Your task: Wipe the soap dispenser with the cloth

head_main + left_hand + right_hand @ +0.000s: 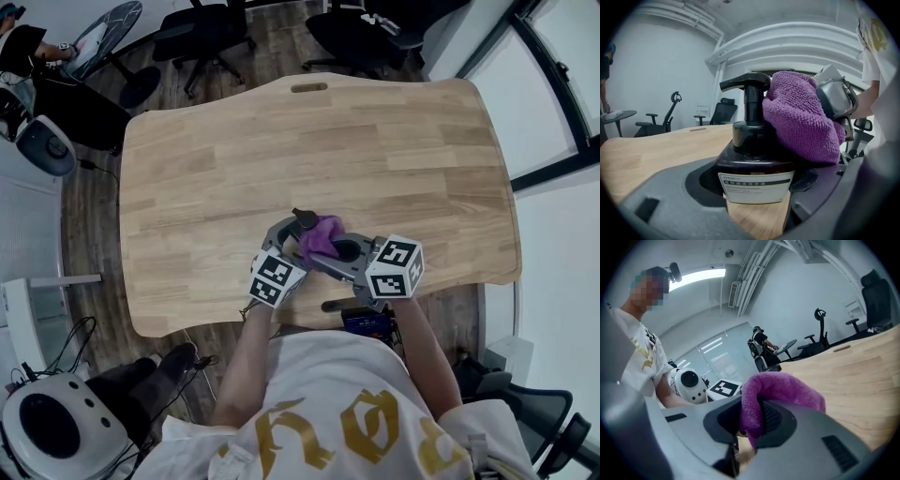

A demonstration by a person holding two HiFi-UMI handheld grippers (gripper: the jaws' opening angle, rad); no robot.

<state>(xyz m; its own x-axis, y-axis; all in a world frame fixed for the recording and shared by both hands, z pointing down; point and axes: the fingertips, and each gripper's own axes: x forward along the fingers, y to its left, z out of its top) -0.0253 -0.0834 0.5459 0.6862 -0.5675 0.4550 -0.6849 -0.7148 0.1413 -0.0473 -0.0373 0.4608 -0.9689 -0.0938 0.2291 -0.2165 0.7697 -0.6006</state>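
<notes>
A dark brown soap dispenser (754, 161) with a black pump head (747, 84) and a white label stands upright on the wooden table (281, 150), near its front edge. My left gripper (757, 187) is shut on its body. A purple cloth (799, 119) is pressed against the dispenser's right shoulder and pump neck. My right gripper (752, 420) is shut on that purple cloth (780, 392). In the head view both grippers (323, 248) meet over the cloth (319, 234), and the bottle is mostly hidden beneath them.
Black office chairs (202, 33) stand beyond the table's far edge. A round side table (103, 37) is at far left with a person beside it. A white round device (47, 427) sits on the floor at my lower left. Windows (553, 103) run along the right.
</notes>
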